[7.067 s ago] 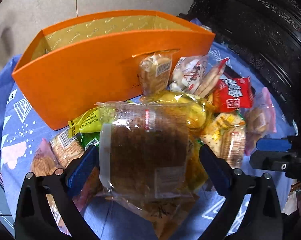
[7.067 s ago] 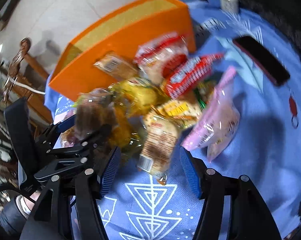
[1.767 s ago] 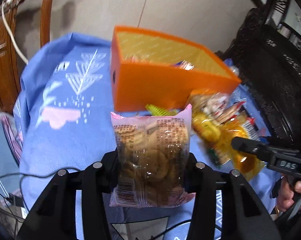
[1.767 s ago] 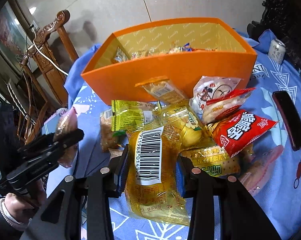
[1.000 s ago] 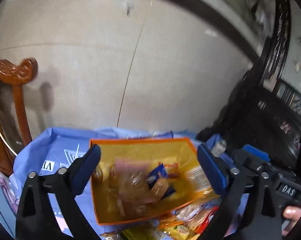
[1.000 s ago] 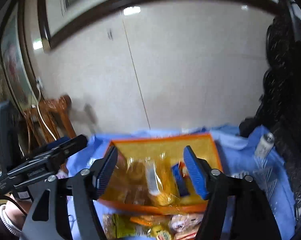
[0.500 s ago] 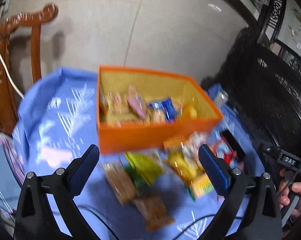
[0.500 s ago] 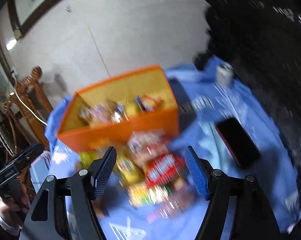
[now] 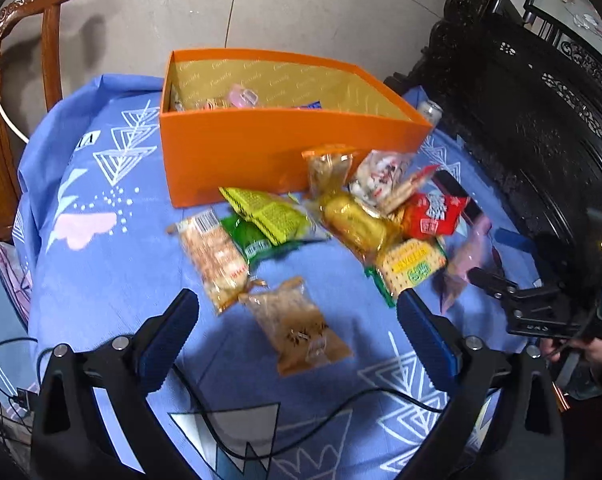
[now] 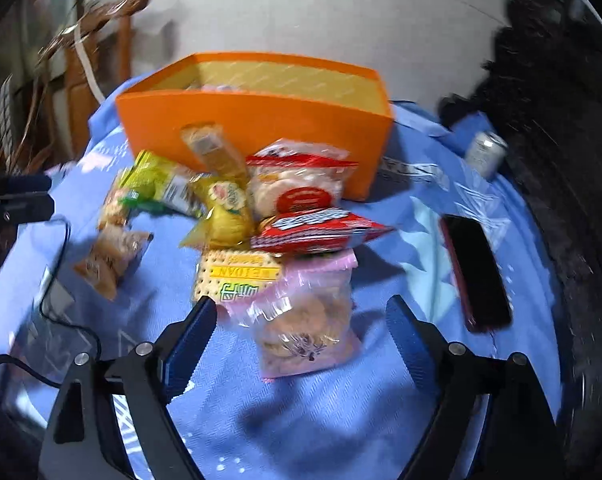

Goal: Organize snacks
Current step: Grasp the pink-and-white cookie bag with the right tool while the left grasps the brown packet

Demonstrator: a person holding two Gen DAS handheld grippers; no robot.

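Note:
An orange box [image 9: 285,148] with several snacks inside stands at the back of the blue cloth; it also shows in the right wrist view [image 10: 261,120]. A pile of snack packs lies in front of it. My left gripper [image 9: 297,316] is open and empty above a brown clear pack [image 9: 297,324]. My right gripper [image 10: 301,320] is open and empty over a pink cookie bag [image 10: 305,320], which lies between its fingers. A red pack [image 10: 317,232], a yellow pack [image 10: 225,208] and a cracker pack [image 10: 237,276] lie beyond.
A black phone [image 10: 477,272] lies on the cloth at the right, a can [image 10: 485,152] behind it. Dark carved furniture [image 9: 541,120] stands at the right, a wooden chair [image 9: 21,40] at the left. A black cable [image 9: 301,432] crosses the near cloth.
Both grippers dropped their packs into the box, then came back down. They now hover open over the loose pile, closer to the cloth than half a second ago.

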